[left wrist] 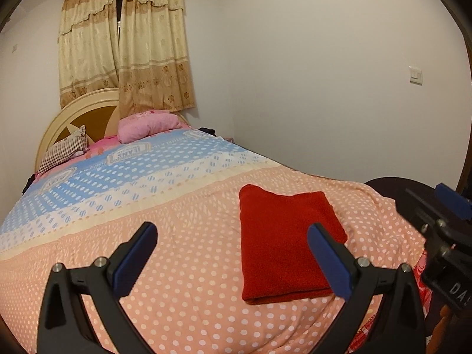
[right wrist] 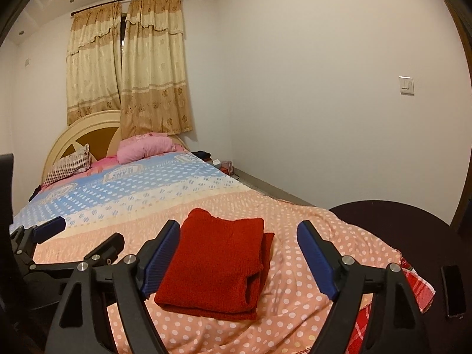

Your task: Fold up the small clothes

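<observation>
A red garment (left wrist: 283,244) (right wrist: 218,265) lies folded into a thick rectangle on the peach polka-dot bedspread (left wrist: 177,280) (right wrist: 309,236), near the bed's foot. My left gripper (left wrist: 233,233) hangs open above the bedspread, and its right finger overlaps the garment's right side in its own view. In the right wrist view it appears at the left edge (right wrist: 82,236). My right gripper (right wrist: 239,227) stands wide open over the garment with its pads off the cloth. It shows at the right edge of the left wrist view (left wrist: 451,203). Neither gripper holds anything.
A pink pillow (left wrist: 147,126) and a striped pillow (left wrist: 65,150) lie by the headboard (left wrist: 88,103) under beige curtains (left wrist: 124,44). A dark round table (right wrist: 398,224) with a phone (right wrist: 452,290) on it stands right of the bed's foot. A white wall runs along the bed's right side.
</observation>
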The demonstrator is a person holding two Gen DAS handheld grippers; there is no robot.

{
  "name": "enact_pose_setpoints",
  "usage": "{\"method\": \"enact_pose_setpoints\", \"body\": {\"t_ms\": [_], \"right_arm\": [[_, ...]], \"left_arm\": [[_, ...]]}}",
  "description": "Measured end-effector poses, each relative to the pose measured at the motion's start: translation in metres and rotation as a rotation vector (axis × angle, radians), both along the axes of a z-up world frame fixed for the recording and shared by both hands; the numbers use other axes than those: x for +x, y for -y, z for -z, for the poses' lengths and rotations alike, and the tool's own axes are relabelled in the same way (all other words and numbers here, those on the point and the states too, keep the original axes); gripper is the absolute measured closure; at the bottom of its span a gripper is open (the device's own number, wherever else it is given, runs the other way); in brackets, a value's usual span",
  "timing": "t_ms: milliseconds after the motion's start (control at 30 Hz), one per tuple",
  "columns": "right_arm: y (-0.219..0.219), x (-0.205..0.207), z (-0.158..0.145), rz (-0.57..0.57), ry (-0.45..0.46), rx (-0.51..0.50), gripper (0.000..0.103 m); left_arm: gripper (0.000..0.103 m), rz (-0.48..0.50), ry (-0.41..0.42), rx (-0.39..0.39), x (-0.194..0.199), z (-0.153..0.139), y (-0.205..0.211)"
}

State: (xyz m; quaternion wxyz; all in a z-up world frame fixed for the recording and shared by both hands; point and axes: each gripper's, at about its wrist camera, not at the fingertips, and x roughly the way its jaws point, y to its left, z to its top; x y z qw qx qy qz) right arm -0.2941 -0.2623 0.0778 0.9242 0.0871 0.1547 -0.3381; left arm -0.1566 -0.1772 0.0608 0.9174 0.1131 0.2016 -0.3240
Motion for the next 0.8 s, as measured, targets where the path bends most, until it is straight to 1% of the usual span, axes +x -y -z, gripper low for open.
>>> {"method": "enact_pose_setpoints", "body": {"t_ms": [100,233,467,800], "right_arm": [[0.0014,0.0035,0.005,-0.002,-0.022,0.009,0.021],[0.0017,0.0045,0.0078,-0.002,-0.029,0.005,0.021],[0.0038,0.0028,0.008,0.001,-0.02,0.004,0.021],[0.005,0.002,0.0084,0.006,-0.021,0.008,0.021]], "left_arm": [[0.0,-0.001,-0.005,0.002,0.0003,0.0011,-0.0006],[0.0,-0.008,-0.005,-0.001,0.0009,0.002,-0.0009],[0.0,-0.015,0.007,-0.001,0.0011,0.0028,-0.004],[0.0,-0.014,-0.008,0.016,0.0043,0.0045,-0.003]]}}
